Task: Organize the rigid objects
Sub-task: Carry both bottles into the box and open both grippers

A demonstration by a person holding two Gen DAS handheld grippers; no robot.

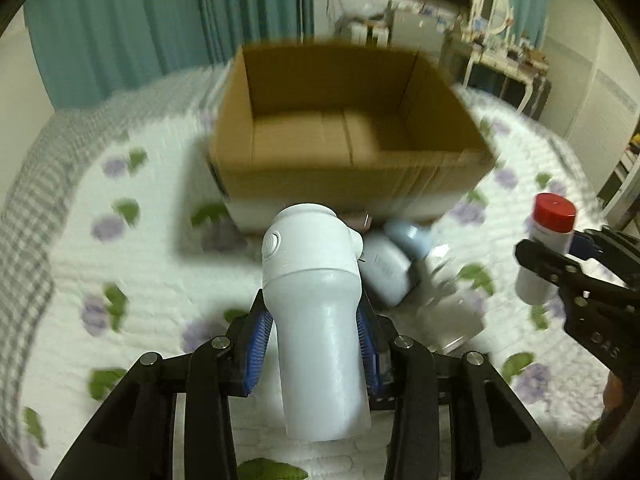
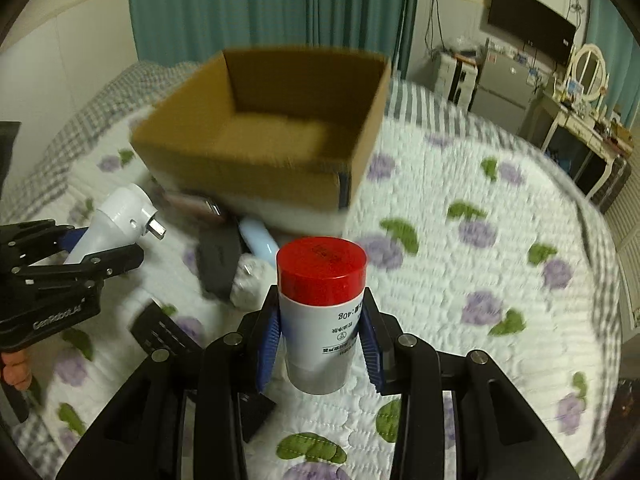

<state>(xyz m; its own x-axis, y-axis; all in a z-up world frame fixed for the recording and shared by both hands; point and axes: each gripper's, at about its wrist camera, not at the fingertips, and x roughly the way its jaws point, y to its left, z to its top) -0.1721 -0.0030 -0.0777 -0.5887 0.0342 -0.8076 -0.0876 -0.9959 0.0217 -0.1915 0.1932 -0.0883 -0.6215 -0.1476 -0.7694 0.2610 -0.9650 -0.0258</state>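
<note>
My left gripper (image 1: pixel 314 332) is shut on a white plug-in device (image 1: pixel 316 308) with metal prongs and holds it above the bed; it also shows in the right wrist view (image 2: pixel 116 220). My right gripper (image 2: pixel 320 340) is shut on a white bottle with a red cap (image 2: pixel 322 308), also seen at the right of the left wrist view (image 1: pixel 546 248). An open, empty cardboard box (image 1: pixel 352 160) stands on the bed ahead of both grippers, also in the right wrist view (image 2: pixel 264 172).
Loose items lie on the floral quilt (image 2: pixel 460 272) before the box: a pale blue object (image 2: pixel 260 240), a dark flat case (image 2: pixel 218 264), a black device (image 2: pixel 160 332), a white object (image 1: pixel 384 276). A dresser (image 2: pixel 580 128) stands at the far right.
</note>
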